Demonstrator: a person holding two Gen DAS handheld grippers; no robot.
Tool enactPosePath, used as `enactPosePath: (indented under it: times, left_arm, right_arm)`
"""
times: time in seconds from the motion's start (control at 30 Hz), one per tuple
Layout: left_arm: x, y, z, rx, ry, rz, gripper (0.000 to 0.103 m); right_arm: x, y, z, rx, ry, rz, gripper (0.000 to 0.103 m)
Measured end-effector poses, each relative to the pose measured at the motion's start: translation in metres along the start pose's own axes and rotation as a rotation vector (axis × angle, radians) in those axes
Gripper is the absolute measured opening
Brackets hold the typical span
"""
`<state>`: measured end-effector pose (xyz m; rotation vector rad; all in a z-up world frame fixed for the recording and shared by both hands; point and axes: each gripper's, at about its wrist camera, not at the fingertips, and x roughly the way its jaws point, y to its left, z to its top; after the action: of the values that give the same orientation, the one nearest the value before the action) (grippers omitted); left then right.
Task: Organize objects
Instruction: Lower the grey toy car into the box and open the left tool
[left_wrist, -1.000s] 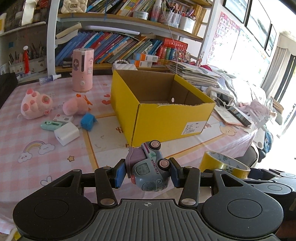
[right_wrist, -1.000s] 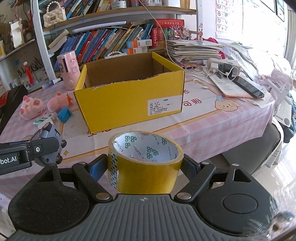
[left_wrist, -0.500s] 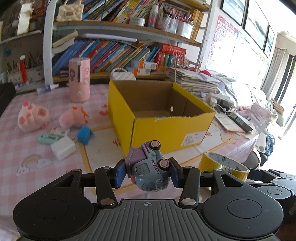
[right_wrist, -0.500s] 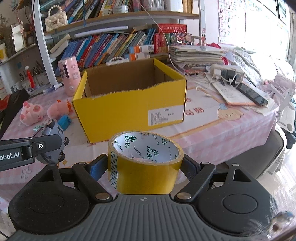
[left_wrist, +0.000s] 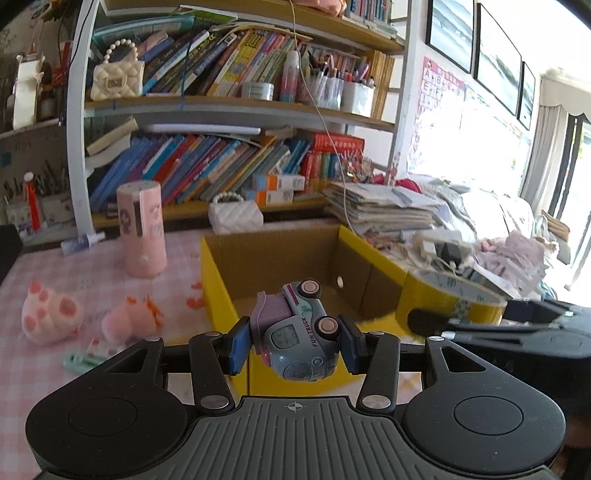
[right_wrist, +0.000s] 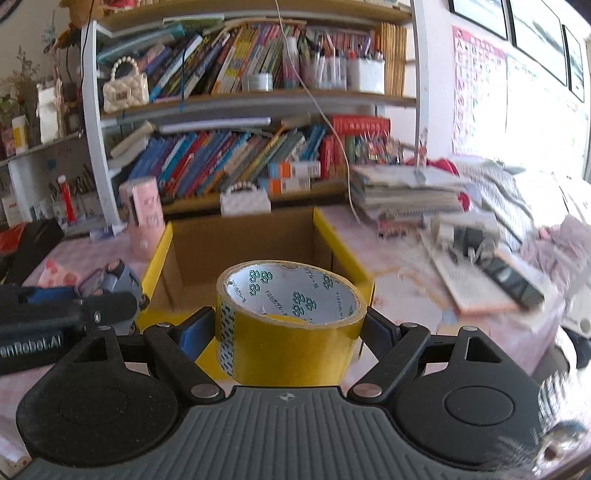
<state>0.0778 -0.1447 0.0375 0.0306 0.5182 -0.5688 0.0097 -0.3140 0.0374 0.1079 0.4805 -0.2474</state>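
Where the pink checked tablecloth (left_wrist: 74, 258) covers the table, the room behind it shows a loaded bookshelf (left_wrist: 221, 107) at 12 o'clock, a stack of papers (left_wrist: 380, 206) at 2 o'clock and bright windows at 3 o'clock. One open yellow box (left_wrist: 218, 280) with a brown cardboard interior stands on the cloth, directly ahead of both grippers. One left gripper (left_wrist: 293, 341) has its blue pads pinching one toy truck (left_wrist: 295, 332), grey-blue with a lilac back, lying on its side in the grasp and held over the box's near wall. One right gripper (right_wrist: 288, 328) has its jaws closed on one yellow tape roll (right_wrist: 291, 332), opening upward, held in front of the box's near wall; in the left view the same roll appears at 3 o'clock beside the box's right corner. At 9 o'clock of the box lie two pink plush toys (left_wrist: 51, 314), well apart from it, with one pink cylinder (left_wrist: 142, 229) standing upright at 10 o'clock. Two quilted white handbags are counted: one (left_wrist: 234, 218) just behind the box, one (left_wrist: 116, 75) on the shelf.
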Motion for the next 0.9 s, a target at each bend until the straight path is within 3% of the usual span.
enactPosePath:
  times: [0.4, 0.9]
  left_arm:
    - [0.075, -0.016, 0.020, 0.012, 0.041, 0.089, 0.047]
    - [0.137, -0.025, 0.015, 0.057, 0.192, 0.176, 0.045]
  right_arm:
    - [0.081, -0.034, 0.062, -0.065, -0.016, 0.078, 0.083]
    - [0.182, -0.020, 0.077, -0.155, 0.215, 0.275, 0.083]
